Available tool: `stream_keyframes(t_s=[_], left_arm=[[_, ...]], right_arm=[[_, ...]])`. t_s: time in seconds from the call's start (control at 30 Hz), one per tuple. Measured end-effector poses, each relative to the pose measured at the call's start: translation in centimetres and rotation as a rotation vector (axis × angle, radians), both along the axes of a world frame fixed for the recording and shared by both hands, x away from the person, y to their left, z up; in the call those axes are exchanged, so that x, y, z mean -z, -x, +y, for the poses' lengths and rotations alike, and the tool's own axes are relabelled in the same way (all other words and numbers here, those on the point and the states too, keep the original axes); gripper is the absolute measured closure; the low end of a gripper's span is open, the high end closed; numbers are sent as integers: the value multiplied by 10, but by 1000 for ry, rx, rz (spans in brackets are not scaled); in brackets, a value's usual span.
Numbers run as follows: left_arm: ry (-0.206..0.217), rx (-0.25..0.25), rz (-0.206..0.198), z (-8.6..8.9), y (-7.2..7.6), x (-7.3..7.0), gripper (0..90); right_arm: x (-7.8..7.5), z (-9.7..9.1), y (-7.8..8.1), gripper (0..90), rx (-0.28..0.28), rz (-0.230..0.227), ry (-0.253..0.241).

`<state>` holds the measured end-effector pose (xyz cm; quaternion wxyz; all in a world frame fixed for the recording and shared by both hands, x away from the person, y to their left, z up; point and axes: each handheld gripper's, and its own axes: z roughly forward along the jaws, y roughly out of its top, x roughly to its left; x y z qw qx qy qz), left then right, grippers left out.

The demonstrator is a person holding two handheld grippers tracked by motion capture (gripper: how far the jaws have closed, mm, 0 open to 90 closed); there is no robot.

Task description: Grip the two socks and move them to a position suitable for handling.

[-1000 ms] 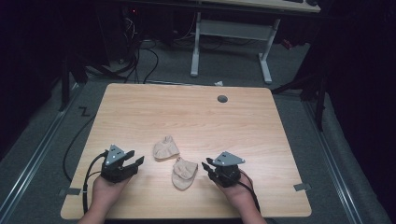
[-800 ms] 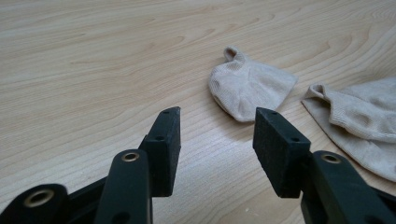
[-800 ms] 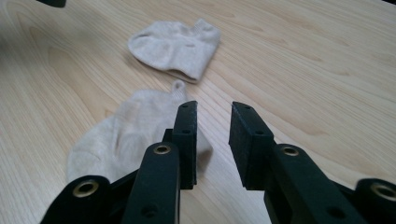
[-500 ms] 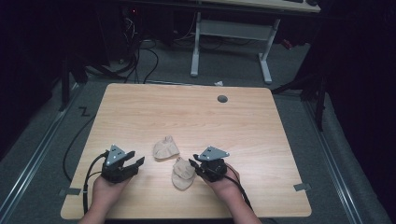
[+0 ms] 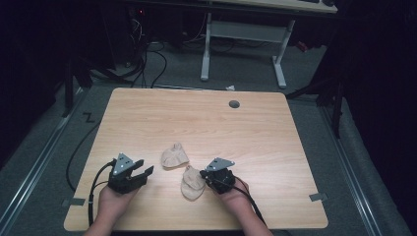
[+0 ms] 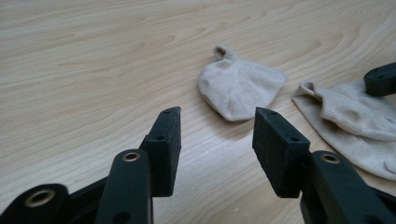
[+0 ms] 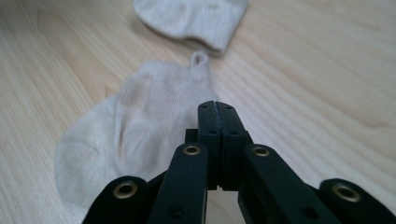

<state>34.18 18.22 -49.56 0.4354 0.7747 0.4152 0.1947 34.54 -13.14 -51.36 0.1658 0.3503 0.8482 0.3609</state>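
Up close, right tool (image 7: 218,109) shut, near sock (image 7: 140,126) loop

Bare table (image 5: 206,123) beyond two socks (image 5: 175,156), nearer sock (image 5: 192,182) against right tongs (image 5: 210,179).

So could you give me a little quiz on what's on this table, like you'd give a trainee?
1. How many socks lie on the table?
2. True or false: the left gripper has its jaws shut.
3. The right gripper has its tips over: A) the nearer sock; B) bare tabletop far from both; C) the other gripper.

Key
1. Two.
2. False: the jaws stand open with nothing between them.
3. A. Its jaws have just closed and the pads meet. Whether any fabric is pinched between them cannot be told.
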Motion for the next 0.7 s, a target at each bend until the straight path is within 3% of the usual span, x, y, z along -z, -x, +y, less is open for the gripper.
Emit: stream_keyframes(t_s=[0.2,0.33,0.5,0.7], left_arm=[[-28,75,5,-20,8,0,549],[-47,175,15,-50,21,1,563],[-78,262,33,-78,37,4,601],[-106,333,87,-100,49,14,684]], right_arm=[[10,-2,9,899,-4,21,22],[10,-7,22,897,-2,28,20],[10,-12,35,895,4,30,8],[10,-15,51,890,-2,25,19]])
